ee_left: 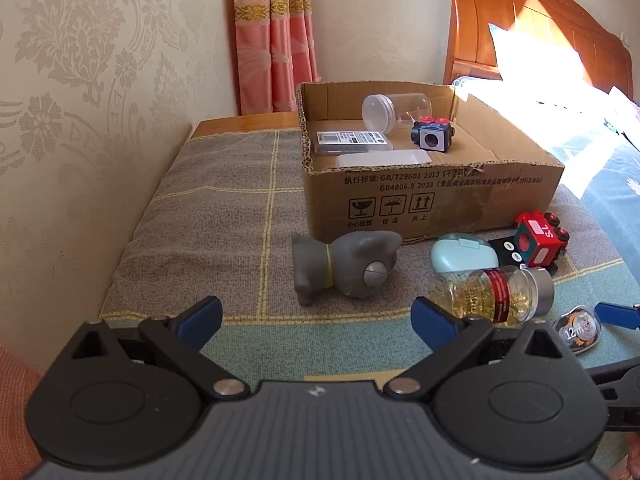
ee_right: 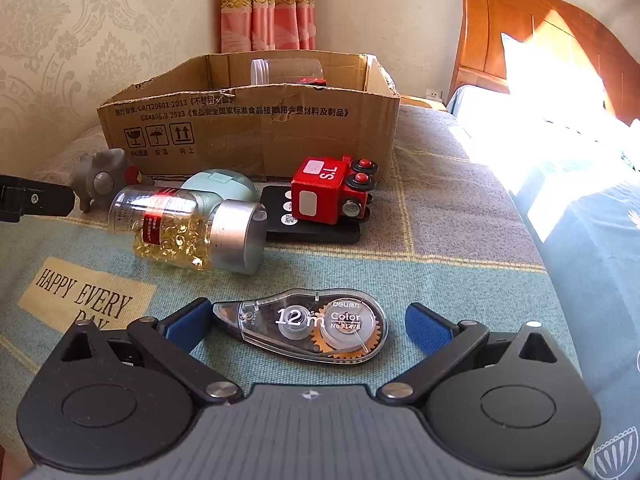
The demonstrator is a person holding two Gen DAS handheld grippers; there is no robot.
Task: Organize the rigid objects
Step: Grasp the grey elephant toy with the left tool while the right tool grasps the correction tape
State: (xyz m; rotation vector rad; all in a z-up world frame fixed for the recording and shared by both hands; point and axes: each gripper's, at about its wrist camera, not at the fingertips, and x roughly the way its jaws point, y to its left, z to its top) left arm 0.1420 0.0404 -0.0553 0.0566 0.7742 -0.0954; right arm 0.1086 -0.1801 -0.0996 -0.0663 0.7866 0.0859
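This is a bedroom in a home. A carved wooden headboard [ee_left: 532,28] rises at the upper right of the frame above a sunlit pillow [ee_left: 536,56] and blue bedding [ee_right: 592,216]. Damask wallpaper [ee_left: 80,60] fills the left side, and a pink patterned curtain [ee_left: 276,36] hangs at top centre.

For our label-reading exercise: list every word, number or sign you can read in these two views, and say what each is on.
"HAPPY EVERY DAY": blanket
"12 m", "deli", "Color": correction tape
"S.L": red toy train
"GB/T29601 2013", "GB4806.9 2023", three handling symbols: cardboard box
Pill bottle label: too small to read.
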